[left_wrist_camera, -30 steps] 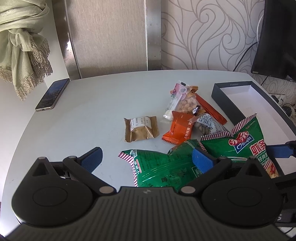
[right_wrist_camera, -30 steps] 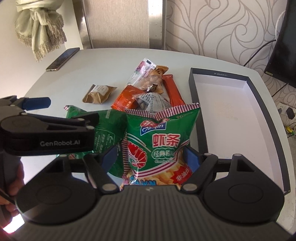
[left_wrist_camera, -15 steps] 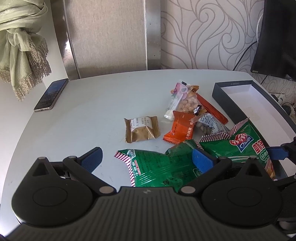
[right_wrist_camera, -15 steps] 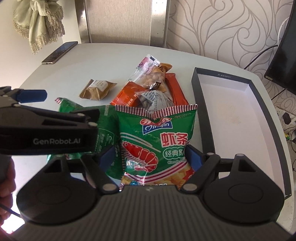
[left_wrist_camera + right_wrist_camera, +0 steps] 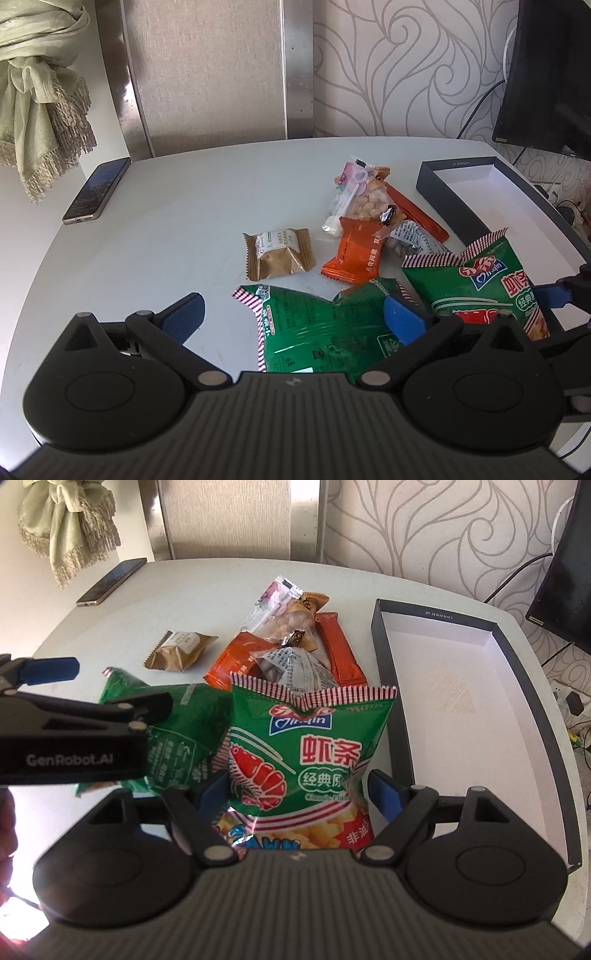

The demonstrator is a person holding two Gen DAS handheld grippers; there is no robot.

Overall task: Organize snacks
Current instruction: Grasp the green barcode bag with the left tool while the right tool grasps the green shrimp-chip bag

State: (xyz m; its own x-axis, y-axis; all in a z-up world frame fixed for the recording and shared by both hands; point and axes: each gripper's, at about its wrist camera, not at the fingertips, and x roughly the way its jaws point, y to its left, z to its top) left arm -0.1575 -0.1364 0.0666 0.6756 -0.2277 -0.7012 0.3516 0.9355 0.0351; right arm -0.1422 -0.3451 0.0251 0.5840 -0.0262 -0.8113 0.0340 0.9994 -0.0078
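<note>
Shrimp-chip bag lies on the bench between my right tongs, whose wide jaws have just narrowed slightly without pinching it, long axis pointing away, box just right; left tongs gape over the other green bag.

Snack pile on table, box right.
</note>
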